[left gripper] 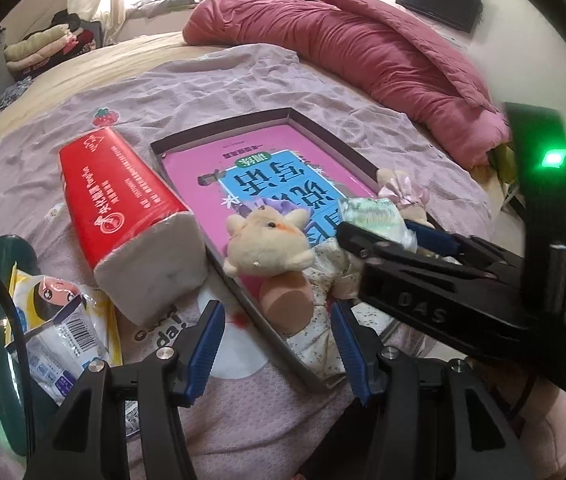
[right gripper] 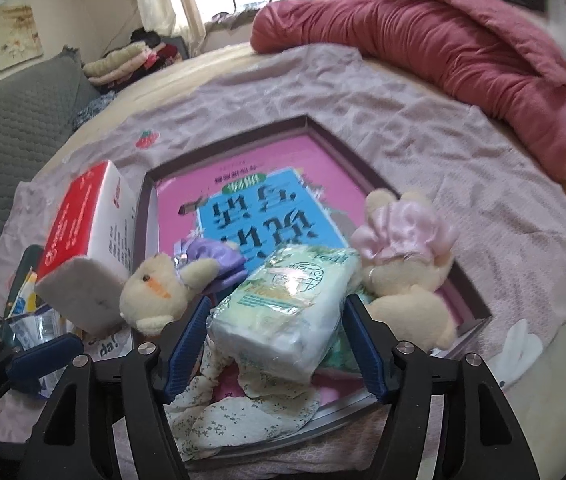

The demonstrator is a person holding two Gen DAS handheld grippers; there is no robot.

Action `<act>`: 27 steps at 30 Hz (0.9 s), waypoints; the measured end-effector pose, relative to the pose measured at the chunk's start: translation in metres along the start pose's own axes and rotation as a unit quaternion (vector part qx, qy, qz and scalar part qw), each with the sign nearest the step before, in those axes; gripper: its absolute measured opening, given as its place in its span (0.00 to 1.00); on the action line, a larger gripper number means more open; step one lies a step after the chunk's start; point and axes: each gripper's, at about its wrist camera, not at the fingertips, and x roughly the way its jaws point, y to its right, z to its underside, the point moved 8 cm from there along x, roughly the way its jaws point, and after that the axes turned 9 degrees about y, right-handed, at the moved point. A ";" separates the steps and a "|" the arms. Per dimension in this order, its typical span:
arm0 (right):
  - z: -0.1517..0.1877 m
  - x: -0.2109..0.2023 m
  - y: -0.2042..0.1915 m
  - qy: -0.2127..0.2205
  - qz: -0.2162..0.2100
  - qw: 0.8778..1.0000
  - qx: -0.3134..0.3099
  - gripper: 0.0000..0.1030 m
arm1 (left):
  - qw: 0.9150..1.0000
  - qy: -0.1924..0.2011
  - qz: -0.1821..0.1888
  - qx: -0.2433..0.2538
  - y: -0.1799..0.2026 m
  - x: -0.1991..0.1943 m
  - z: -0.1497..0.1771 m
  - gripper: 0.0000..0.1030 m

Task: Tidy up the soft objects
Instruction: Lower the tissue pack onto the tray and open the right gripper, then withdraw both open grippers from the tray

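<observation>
Soft objects are partly sorted; job approx. halfway by the look of it.

Far left, on the bed sheet [left gripper: 243, 80] & outside the tray [left gripper: 323, 128]: loose packets [left gripper: 59, 320], not yet dealt w/. Just right of them the red pack [left gripper: 123, 200] lies tilted, its white end up off the sheet, right beside the tray's left wall but not inside. Both prob. still to go.

Left claw [left gripper: 277, 312] hovers over the tray's near-left edge, jaws apart, nothing btwn them. It's near the purple plush [left gripper: 267, 240], not touching.

Inside the tray, on top of the book [left gripper: 203, 160]: purple plush at near-left, head close to the rim. Cloth [right gripper: 243, 412] is bunched at the near edge, spilling partly over it, so it needs tidying.

Centre: green pack [right gripper: 291, 304] sits in the tray on the cloth, btwn the jaws of the right claw [right gripper: 277, 304]. Jaws stand wide; pads look just clear of the pack's sides, so it seems set down rather than gripped, though the right side is a close call.

Right: pink plush [right gripper: 403, 272] is in the tray's near-right corner, touching the green pack. Done, as far as can be judged.

Left to do: red pack, packets, straighten cloth.
</observation>
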 end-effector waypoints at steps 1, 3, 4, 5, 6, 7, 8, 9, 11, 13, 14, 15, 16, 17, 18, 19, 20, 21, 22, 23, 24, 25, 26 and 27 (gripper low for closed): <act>-0.001 -0.003 0.000 0.007 0.001 1.000 -0.001 0.69 | 1.000 0.001 0.000 -0.003 -0.001 0.000 0.000 0.53; -0.005 -0.009 0.000 0.022 0.003 1.000 -0.004 0.70 | 1.000 0.002 -0.002 -0.005 -0.002 0.000 0.000 0.53; -0.006 -0.011 0.000 0.028 0.004 1.000 -0.006 0.70 | 1.000 0.001 -0.002 -0.006 -0.002 0.000 0.000 0.53; -0.007 -0.013 -0.001 0.032 0.004 0.999 -0.008 0.71 | 1.000 0.001 -0.004 -0.006 -0.003 0.000 0.000 0.53; -0.008 -0.013 -0.001 0.034 0.004 0.999 -0.008 0.71 | 1.000 0.001 -0.005 -0.007 -0.003 0.000 0.000 0.53; -0.008 -0.014 0.000 0.036 0.005 0.999 -0.007 0.71 | 1.000 0.001 -0.004 -0.007 -0.003 -0.001 0.000 0.53; -0.009 -0.014 0.000 0.037 0.006 0.999 -0.005 0.71 | 1.000 0.002 -0.005 -0.008 -0.003 -0.001 0.000 0.53; -0.009 -0.014 0.001 0.037 0.005 0.999 -0.002 0.71 | 1.000 0.003 -0.005 -0.010 -0.003 -0.002 0.000 0.53; -0.010 -0.014 0.003 0.038 0.007 0.999 0.004 0.71 | 1.000 0.006 -0.004 -0.013 -0.003 -0.004 0.000 0.53; -0.011 -0.016 0.006 0.043 0.009 0.999 0.011 0.71 | 1.000 0.007 -0.005 -0.013 -0.002 -0.004 0.000 0.53; -0.011 -0.017 0.007 0.045 0.011 0.999 0.012 0.71 | 1.000 0.008 -0.007 -0.013 -0.002 -0.005 0.000 0.53; -0.012 -0.019 0.009 0.051 0.012 0.999 0.015 0.71 | 1.000 0.009 -0.007 -0.013 -0.002 -0.005 -0.001 0.53; -0.013 -0.020 0.009 0.055 0.011 0.998 0.018 0.71 | 1.000 0.011 -0.007 -0.014 -0.002 -0.006 -0.001 0.53; -0.014 -0.023 0.010 0.062 0.011 0.998 0.021 0.71 | 1.000 0.011 -0.007 -0.014 -0.002 -0.007 -0.001 0.53; -0.016 -0.027 0.012 0.071 0.012 0.997 0.025 0.71 | 1.000 0.013 -0.007 -0.014 -0.001 -0.008 -0.002 0.54; -0.018 -0.031 0.015 0.082 0.014 0.996 0.030 0.71 | 1.000 0.016 -0.008 -0.015 -0.001 -0.009 -0.003 0.54; -0.019 -0.034 0.016 0.088 0.014 0.996 0.033 0.72 | 1.000 0.016 -0.009 -0.015 -0.001 -0.010 -0.003 0.54; -0.020 -0.037 0.018 0.095 0.015 0.995 0.038 0.74 | 1.000 0.016 -0.010 -0.016 -0.001 -0.010 -0.004 0.54; -0.021 -0.039 0.020 0.098 0.016 0.994 0.041 0.74 | 1.000 0.017 -0.009 -0.018 -0.001 -0.011 -0.005 0.54; -0.021 -0.040 0.022 0.101 0.016 0.994 0.045 0.74 | 1.000 0.018 -0.010 -0.017 -0.001 -0.011 -0.005 0.54; -0.021 -0.040 0.023 0.101 0.017 0.994 0.047 0.74 | 1.000 0.018 -0.012 -0.017 -0.001 -0.012 -0.005 0.54; -0.021 -0.040 0.024 0.100 0.018 0.994 0.048 0.74 | 1.000 0.018 -0.013 -0.017 -0.001 -0.013 -0.005 0.54; -0.021 -0.041 0.025 0.101 0.018 0.993 0.051 0.74 | 1.000 0.019 -0.012 -0.018 0.000 -0.014 -0.005 0.54; -0.022 -0.042 0.026 0.104 0.020 0.993 0.053 0.74 | 1.000 0.019 -0.013 -0.018 0.000 -0.014 -0.005 0.54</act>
